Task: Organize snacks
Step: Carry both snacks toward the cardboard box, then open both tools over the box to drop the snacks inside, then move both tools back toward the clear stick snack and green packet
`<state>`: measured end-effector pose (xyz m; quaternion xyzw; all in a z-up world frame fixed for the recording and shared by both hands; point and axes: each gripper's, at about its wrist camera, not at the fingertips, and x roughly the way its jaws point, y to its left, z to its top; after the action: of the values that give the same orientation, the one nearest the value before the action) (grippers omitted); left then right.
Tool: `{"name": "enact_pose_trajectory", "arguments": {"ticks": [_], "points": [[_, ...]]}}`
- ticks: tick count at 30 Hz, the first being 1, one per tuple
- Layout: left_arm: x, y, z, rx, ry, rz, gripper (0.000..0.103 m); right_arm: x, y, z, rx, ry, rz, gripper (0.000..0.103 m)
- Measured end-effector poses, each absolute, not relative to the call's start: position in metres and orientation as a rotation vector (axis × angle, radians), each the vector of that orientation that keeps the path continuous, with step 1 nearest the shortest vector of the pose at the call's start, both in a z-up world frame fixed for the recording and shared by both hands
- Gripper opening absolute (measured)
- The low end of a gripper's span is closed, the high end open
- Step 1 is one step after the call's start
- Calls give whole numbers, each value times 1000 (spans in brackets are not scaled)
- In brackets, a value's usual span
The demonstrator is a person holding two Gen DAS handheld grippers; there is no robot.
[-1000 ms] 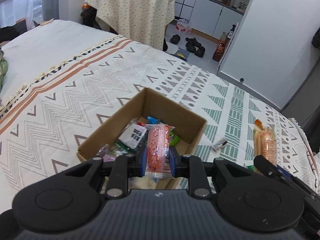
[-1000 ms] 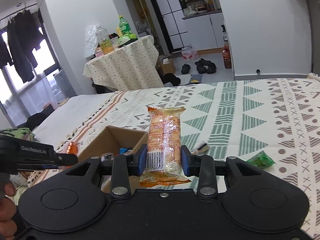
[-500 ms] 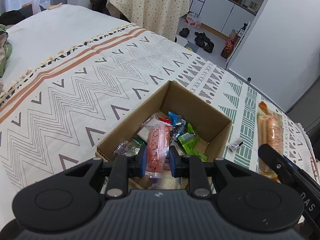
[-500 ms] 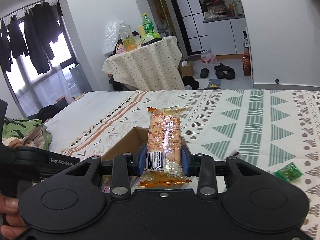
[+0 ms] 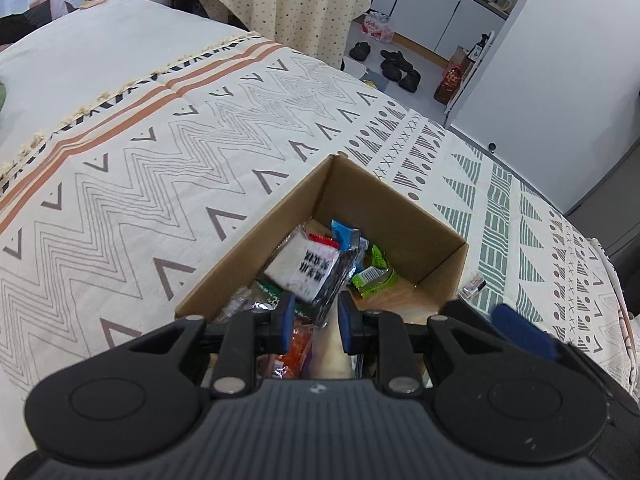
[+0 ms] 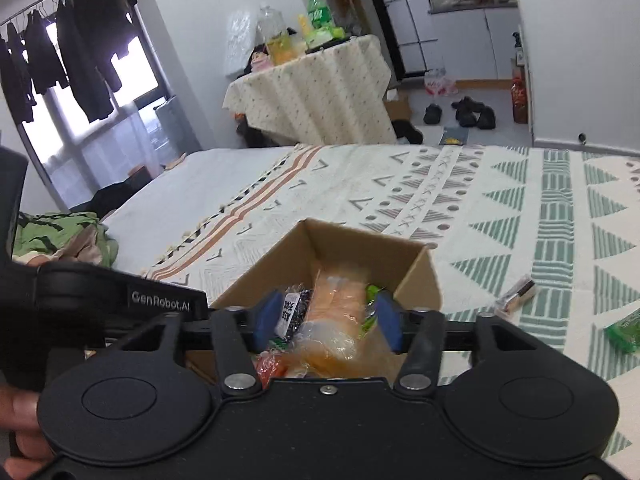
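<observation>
Matt brown cardboard box (image 5: 384, 208), glossy plastic snack wrappers (image 5: 316, 268), woven cloth bedspread (image 5: 168, 160)

Left wrist view close above cardboard box (image 5: 384, 216), angled down, right wrist view lower, level, both sharing box and bedspread (image 6: 500, 200)

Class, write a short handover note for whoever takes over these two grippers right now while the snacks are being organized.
Left gripper: open over the cardboard box, nothing held.
Right gripper: open above the box, the orange packet lying loose below it among the other snacks.
Done: both carried packets are in the box.
Left: a green packet and a small wrapped snack lie on the bedspread.
</observation>
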<state>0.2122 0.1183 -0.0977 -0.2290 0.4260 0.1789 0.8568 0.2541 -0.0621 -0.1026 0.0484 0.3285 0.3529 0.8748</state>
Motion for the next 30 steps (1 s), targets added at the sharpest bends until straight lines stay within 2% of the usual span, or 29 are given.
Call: {"name": "enact_pose_trajectory", "arguments": {"ticks": [1,4,9,12,14,17,22,24,30], "points": [[213,118,-98,-479,898,376,22,253,-66,-101,103,681,731,66],[214,116,-100,-478,913,382,23,256,-79,-100,115,709,691,66],[213,114,-97,-467,927,394,32,263,-103,-102,121,759,625,66],[213,109,-91,-442,916,403,55,264,-116,-101,129,774,603,66],[213,103,-86,-422,901,406,65,265,-123,-99,131,778,592,69],[213,92,-79,-398,878,393,75,264,-134,-97,135,774,566,78],[217,73,-70,-378,862,361,78,268,-154,-89,154,761,545,89],[219,66,-67,-377,858,338,83,269,-163,-87,169,757,530,92],[229,43,-61,-365,862,277,93,275,-186,-93,238,759,462,94]]}}
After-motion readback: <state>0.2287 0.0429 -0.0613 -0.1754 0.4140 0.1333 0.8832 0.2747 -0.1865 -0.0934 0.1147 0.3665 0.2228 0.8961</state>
